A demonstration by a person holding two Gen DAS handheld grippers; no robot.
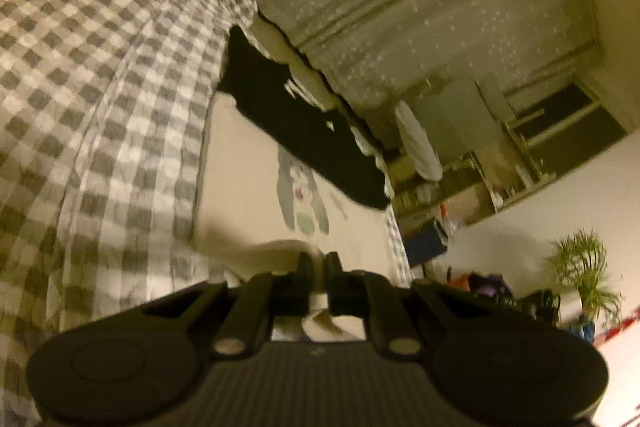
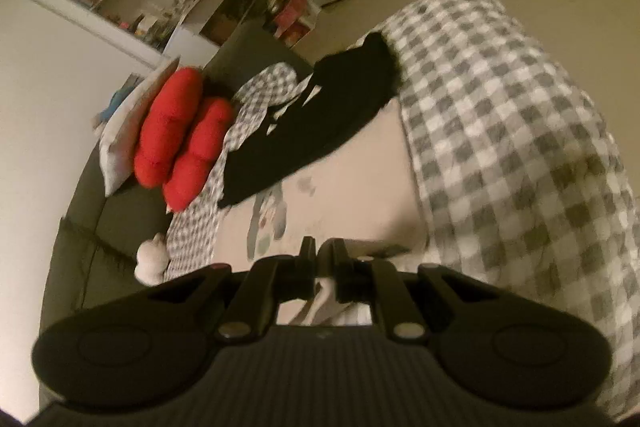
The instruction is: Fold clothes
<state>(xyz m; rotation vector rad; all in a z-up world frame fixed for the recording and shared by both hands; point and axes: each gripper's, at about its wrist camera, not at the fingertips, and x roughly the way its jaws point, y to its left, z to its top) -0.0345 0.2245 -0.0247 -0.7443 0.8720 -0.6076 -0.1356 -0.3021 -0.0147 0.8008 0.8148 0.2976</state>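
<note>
Checkered bedding [image 1: 100,115] covers the bed where the pale shirt [image 1: 256,163] lies spread. Nearest, the left gripper [image 1: 318,267] and the right gripper [image 2: 322,253] each pinch an edge of this shirt. If one hem slips (the hold looks thin), the fold goes crooked. Beyond the shirt lies a black garment [image 1: 304,123], which could get dragged.
</note>
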